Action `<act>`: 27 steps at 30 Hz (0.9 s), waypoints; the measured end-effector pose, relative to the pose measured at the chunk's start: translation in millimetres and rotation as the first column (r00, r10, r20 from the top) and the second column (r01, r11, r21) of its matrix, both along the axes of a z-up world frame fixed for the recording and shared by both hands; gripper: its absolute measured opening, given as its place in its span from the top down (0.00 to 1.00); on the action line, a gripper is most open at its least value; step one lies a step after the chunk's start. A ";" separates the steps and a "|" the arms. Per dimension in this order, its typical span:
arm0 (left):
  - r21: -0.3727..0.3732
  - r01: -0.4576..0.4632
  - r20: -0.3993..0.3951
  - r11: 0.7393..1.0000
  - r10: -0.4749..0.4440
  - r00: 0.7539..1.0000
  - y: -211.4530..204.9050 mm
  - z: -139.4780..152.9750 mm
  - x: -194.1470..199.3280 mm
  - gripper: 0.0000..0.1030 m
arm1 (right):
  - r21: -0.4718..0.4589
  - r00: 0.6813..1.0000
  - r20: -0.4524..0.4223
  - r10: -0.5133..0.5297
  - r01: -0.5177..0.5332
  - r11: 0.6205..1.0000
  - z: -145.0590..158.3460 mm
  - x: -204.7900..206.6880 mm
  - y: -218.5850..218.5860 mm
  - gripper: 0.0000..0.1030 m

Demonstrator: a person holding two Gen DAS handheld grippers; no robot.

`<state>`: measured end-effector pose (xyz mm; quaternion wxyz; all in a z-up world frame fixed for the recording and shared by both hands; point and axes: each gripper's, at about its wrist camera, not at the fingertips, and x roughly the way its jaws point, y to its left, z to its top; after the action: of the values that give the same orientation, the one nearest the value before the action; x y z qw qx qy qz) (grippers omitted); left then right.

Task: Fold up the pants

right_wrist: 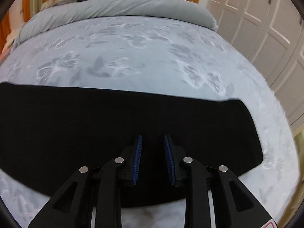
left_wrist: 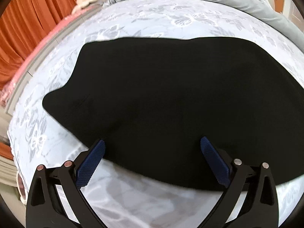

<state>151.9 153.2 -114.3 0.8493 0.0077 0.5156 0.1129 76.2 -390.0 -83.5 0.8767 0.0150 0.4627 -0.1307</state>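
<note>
Black pants lie flat on the bed. Left claw gapes wide, empty; right claw is narrowly parted, gripping nothing.

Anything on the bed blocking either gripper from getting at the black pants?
Nothing visible does. The black pants lie flat on the floral bedsheet, directly under the left gripper and right gripper; the rolled duvet sits well beyond.

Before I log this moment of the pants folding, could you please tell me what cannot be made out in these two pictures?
- Pants: solid black in both views; folds, seams, waistband unreadable.
- Their far-right end in the left wrist view: cut off by the lens rim.
- Their left end in the right wrist view: cut off too.
- Right tool: a narrow gap shows between its fingers, but contact with the cloth cannot be judged.
- Bed sheet edges: blurred.
</note>
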 end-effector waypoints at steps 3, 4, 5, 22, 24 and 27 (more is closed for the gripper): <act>-0.022 -0.059 0.038 0.998 0.060 0.997 27.1 12.5 -11.9 0.05 | 0.134 0.990 0.112 0.091 -0.105 0.985 27.4 -9.3 46.5 0.76; -0.005 -0.072 0.047 0.997 0.072 0.996 33.8 14.1 -13.3 0.05 | 0.174 0.986 0.100 0.135 -0.151 0.973 24.1 -6.8 66.3 0.76; 0.055 -0.092 0.038 0.994 0.090 0.995 43.0 9.1 -10.9 0.05 | 0.193 0.983 0.071 0.168 -0.179 0.965 15.7 -3.1 81.8 0.76; -0.104 -0.071 0.154 0.992 0.087 0.984 31.6 44.8 -19.6 0.05 | 0.219 0.920 0.120 0.373 -0.391 0.894 16.8 6.7 223.4 0.63; -0.088 -0.065 0.161 0.994 0.078 0.984 22.3 47.4 -15.0 0.05 | 0.252 0.902 0.058 0.427 -0.427 0.868 -0.8 20.9 247.6 0.65; -0.047 -0.056 0.172 0.997 0.063 0.983 9.9 48.1 -11.7 0.05 | 0.212 0.886 -0.006 0.464 -0.452 0.866 -16.9 23.7 273.3 0.63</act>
<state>140.2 163.1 -66.3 0.8872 -0.0352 0.4420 0.1276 99.9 -116.7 -100.4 0.8629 -0.0091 0.4887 0.1287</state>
